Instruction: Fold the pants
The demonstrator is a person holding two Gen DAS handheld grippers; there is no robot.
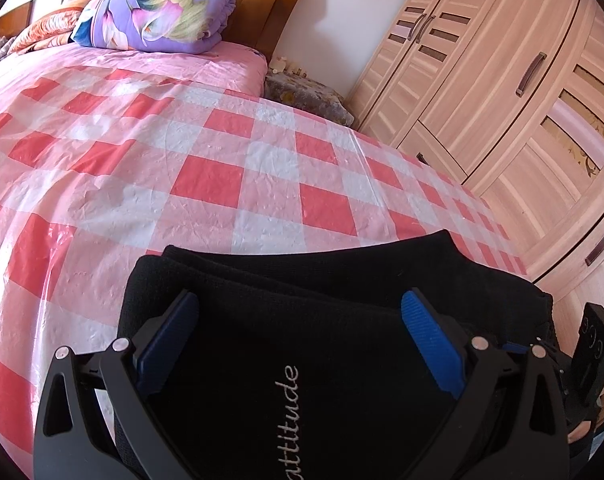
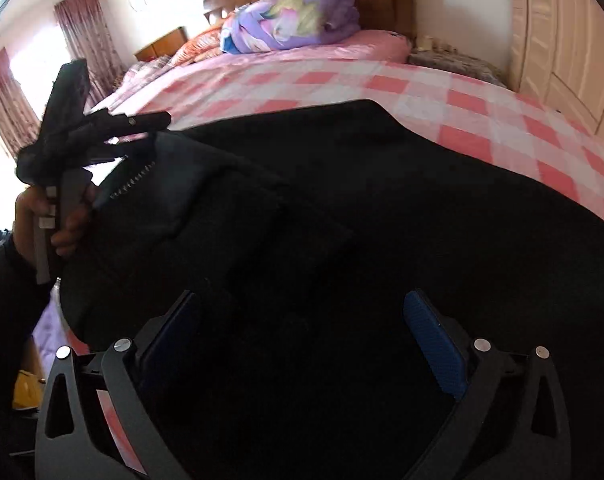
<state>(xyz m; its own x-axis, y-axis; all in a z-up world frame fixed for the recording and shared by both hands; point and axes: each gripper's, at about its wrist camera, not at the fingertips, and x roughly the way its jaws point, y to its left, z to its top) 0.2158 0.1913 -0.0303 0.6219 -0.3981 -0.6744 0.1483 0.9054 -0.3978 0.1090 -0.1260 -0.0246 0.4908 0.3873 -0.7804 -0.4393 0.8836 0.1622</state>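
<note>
Black pants (image 1: 302, 320) lie folded in layers on the pink checked bed cover, near the bed's front edge, with grey stitched lettering facing up. My left gripper (image 1: 300, 312) is open, its blue pads (image 1: 430, 340) spread wide just above the pants. In the right wrist view the pants (image 2: 342, 220) fill the middle as a wide dark mass. My right gripper (image 2: 302, 312) is open over them, holding nothing. The left gripper also shows in the right wrist view (image 2: 142, 122), held in a hand at the pants' left end.
The bed (image 1: 182, 160) has a pink and white checked plastic cover. A folded purple floral quilt (image 1: 162, 16) lies by the wooden headboard. A light wooden wardrobe (image 1: 502, 100) stands to the right. A small covered bedside table (image 1: 302, 96) sits between them.
</note>
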